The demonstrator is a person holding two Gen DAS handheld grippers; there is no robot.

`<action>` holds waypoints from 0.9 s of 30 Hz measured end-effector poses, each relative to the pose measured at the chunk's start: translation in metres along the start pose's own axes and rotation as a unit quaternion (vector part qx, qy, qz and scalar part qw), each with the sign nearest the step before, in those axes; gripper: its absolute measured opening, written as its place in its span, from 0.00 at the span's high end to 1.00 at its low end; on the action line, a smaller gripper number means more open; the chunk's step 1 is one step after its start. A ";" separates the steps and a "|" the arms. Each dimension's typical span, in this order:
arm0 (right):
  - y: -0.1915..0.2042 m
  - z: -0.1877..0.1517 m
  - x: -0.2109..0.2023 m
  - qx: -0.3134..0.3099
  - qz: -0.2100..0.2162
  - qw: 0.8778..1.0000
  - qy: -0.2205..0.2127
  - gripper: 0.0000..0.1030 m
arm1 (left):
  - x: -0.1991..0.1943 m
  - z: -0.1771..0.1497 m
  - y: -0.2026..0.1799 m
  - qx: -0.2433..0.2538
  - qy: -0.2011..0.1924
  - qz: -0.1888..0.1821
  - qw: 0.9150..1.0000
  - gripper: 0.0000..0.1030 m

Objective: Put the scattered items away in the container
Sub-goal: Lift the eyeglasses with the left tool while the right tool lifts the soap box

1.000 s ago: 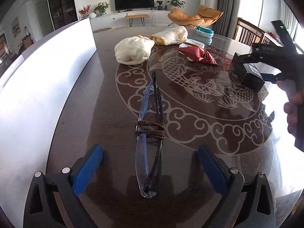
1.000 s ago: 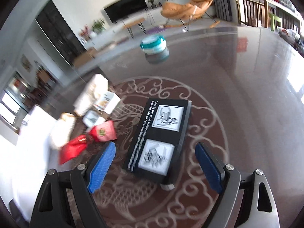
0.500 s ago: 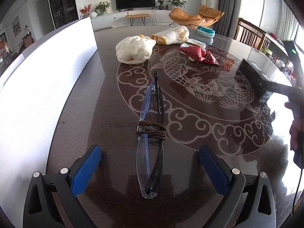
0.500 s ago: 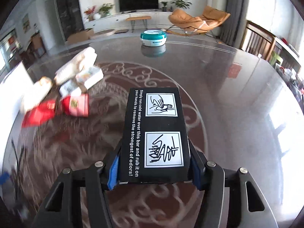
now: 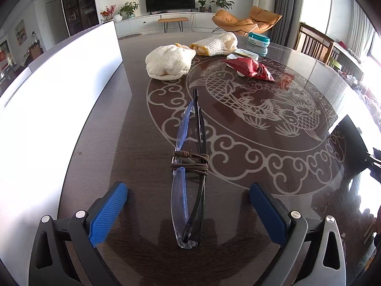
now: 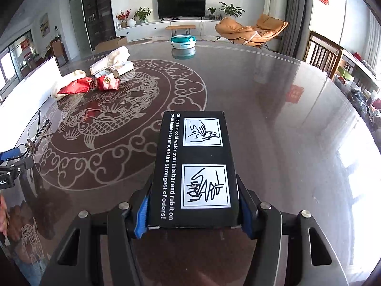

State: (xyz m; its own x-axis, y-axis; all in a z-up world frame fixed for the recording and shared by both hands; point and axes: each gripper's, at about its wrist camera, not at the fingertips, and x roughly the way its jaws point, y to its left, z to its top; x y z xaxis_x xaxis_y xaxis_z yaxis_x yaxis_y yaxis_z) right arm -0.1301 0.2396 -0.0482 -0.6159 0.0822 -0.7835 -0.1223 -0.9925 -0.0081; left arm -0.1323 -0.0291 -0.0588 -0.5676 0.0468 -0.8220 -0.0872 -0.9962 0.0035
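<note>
My left gripper (image 5: 188,205) is open, its blue pads either side of folded glasses (image 5: 189,166) bound with a brown cord, lying on the dark table. A white container (image 5: 54,90) stands along the left. My right gripper (image 6: 194,212) is shut on a black box (image 6: 195,164) with white printed instructions, held above the table; the box also shows at the right edge of the left wrist view (image 5: 352,138). Two cream cloths (image 5: 170,62), a red packet (image 5: 250,68) and a small white box (image 5: 243,53) lie further back.
A teal and white round tin (image 6: 183,41) sits at the table's far side. The table (image 6: 285,119) is glossy with a fish pattern. Wooden chairs (image 6: 323,54) stand to the right. In the right wrist view the left gripper (image 6: 9,164) is at the left edge.
My right gripper closed on the black box, lifted it and swung it back toward the near right of the table. My left gripper stayed open around the glasses.
</note>
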 end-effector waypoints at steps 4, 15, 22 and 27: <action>0.000 0.001 0.000 0.002 0.001 1.000 0.000 0.40 | 0.000 0.000 0.000 0.000 0.000 0.000 1.000 0.00; 0.000 0.001 0.003 0.003 -0.004 1.000 0.005 0.28 | -0.001 -0.002 0.002 -0.004 0.000 0.002 1.000 0.00; 0.000 0.001 0.004 0.002 0.000 1.000 0.007 0.25 | -0.013 -0.018 0.010 -0.010 0.003 0.004 1.000 0.00; 0.001 0.001 0.004 0.003 0.000 1.000 0.008 0.25 | -0.016 -0.021 0.016 0.018 0.012 -0.015 1.000 0.00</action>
State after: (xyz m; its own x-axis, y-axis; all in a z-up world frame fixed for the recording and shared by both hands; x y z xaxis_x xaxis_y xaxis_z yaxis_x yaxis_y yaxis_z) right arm -0.1334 0.2395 -0.0513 -0.6041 0.0806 -0.7928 -0.1265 -0.9920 -0.0045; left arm -0.1076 -0.0475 -0.0576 -0.5448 0.0741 -0.8353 -0.1329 -0.9911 -0.0012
